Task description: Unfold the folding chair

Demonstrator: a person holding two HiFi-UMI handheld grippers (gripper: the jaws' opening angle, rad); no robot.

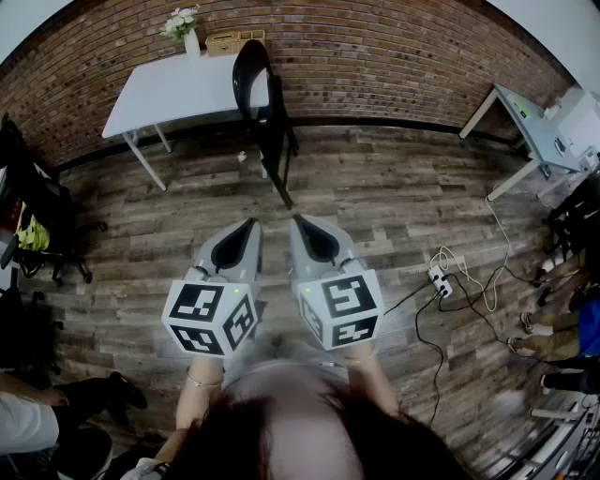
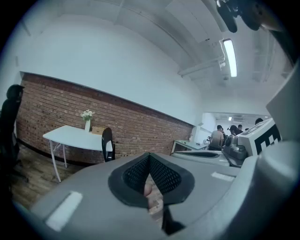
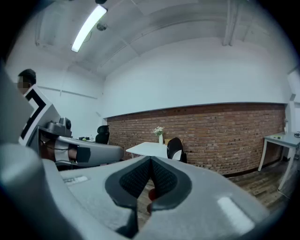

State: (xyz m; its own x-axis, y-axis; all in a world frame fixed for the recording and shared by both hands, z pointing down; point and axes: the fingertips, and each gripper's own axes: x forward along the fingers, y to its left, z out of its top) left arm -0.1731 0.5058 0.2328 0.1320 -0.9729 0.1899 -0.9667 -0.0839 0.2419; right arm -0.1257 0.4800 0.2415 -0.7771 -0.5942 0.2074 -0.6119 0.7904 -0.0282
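Note:
The black folding chair (image 1: pixel 261 108) stands folded and upright against the white table (image 1: pixel 169 89) near the brick wall; it also shows as a small dark chair (image 2: pixel 108 144) in the left gripper view and as the same chair (image 3: pixel 176 150) in the right gripper view. My left gripper (image 1: pixel 251 223) and right gripper (image 1: pixel 296 219) are held side by side, well short of the chair, pointing toward it. Both have their jaws shut with nothing between them.
A vase of white flowers (image 1: pixel 183 28) and a basket (image 1: pixel 232 41) sit on the white table. An office chair (image 1: pixel 37 225) stands at the left, another table (image 1: pixel 534 127) at the right. A power strip with cables (image 1: pixel 441 278) lies on the wooden floor. People sit at the right edge.

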